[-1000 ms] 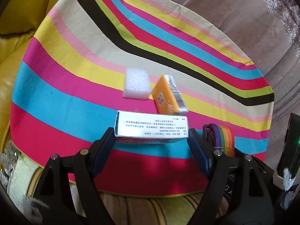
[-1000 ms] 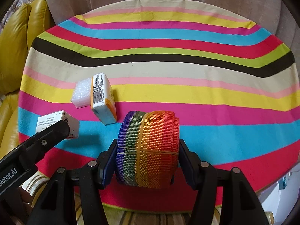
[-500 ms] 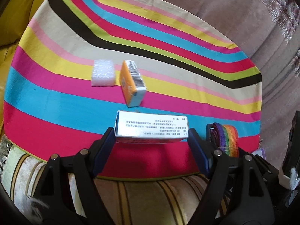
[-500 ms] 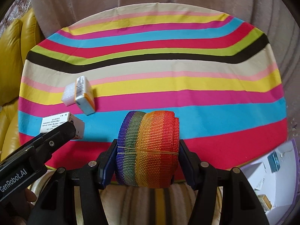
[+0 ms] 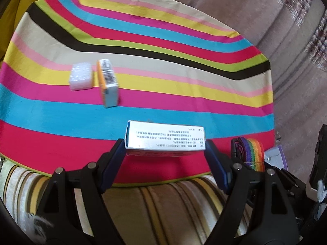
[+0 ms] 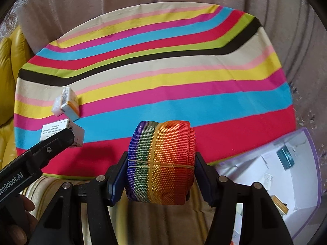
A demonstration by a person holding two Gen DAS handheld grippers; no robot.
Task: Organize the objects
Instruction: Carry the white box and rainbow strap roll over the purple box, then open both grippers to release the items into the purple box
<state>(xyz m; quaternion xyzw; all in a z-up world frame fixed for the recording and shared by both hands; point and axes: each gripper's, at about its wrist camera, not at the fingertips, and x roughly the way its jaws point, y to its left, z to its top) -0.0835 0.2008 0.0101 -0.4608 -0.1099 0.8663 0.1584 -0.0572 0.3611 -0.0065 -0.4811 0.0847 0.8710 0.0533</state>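
Surface: striped counter [image 5: 184,65].
Left tool [image 5: 165,153]: you grip the white box [image 5: 165,136].
Right tool [image 6: 161,163]: you grip the rainbow roll [image 6: 161,161].
Left: orange box [image 5: 108,85], foam block [image 5: 80,79] lie beyond your left tool.

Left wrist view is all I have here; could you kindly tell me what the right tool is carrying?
Observer: The right tool is shut on a rolled rainbow strap, bound with rubber bands.
Operator: Thank you. Is anything lying to its right?
Observer: Yes, an open white box with lilac edges, beside the striped cloth.
Operator: Is that box empty?
Observer: No, a small teal packet lies inside it.
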